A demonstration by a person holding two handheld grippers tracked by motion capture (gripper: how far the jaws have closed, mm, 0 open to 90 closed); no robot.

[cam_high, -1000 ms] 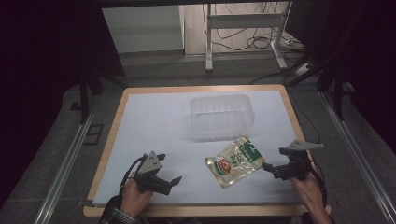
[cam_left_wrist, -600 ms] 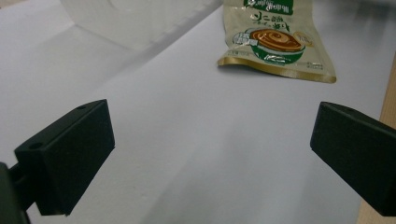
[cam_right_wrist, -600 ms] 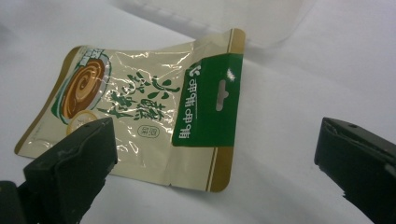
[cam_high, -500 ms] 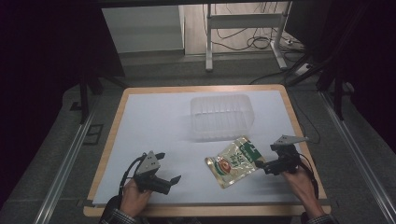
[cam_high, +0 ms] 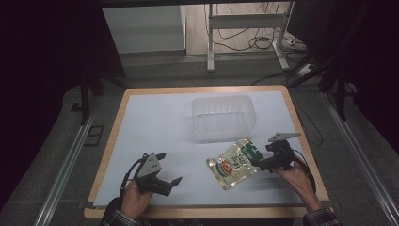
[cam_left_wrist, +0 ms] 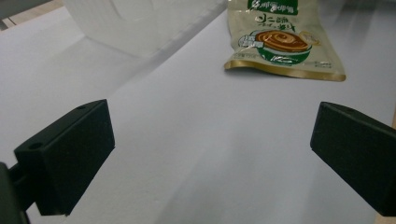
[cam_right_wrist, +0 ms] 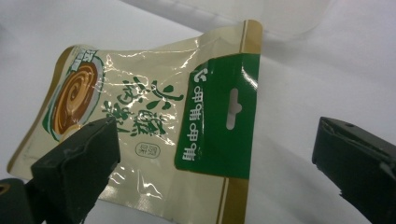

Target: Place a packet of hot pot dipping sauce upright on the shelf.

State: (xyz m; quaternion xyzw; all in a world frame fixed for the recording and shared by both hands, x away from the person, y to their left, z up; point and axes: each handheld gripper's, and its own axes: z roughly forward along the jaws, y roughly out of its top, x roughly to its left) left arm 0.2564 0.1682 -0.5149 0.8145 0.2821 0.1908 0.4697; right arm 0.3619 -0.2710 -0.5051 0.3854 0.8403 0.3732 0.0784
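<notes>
Nearest the person, the left gripper [cam_high: 162, 181] rests low at the front-left of the desk [cam_high: 155, 122], its fingers [cam_left_wrist: 65, 156] spread wide with nothing between them; in the left gripper view they frame bare white surface, the snack pouch [cam_left_wrist: 284, 44] lying well ahead. It looks like a bystander for this step and is best kept where it is, out of the way.

To the right, the right gripper [cam_high: 263, 162] sits at the pouch's green header end, its fingers [cam_right_wrist: 77, 161] released and straddling the pouch [cam_right_wrist: 154, 116] in the right gripper view, one over the printed face, the other out over bare desk. Whether any fingertip touches the foil cannot be told.

The pouch [cam_high: 236, 161] lies flat near the front-right, just in front of the clear plastic tub [cam_high: 223, 117], which stands empty at mid-desk.

The step in hand is judged to be gripping the pouch, probably to move it to the tub. A good grasp would take the stiff sealed header, one finger slid under its slightly raised edge, and close squarely; pinching the slick middle risks slipping or crumpling.
</notes>
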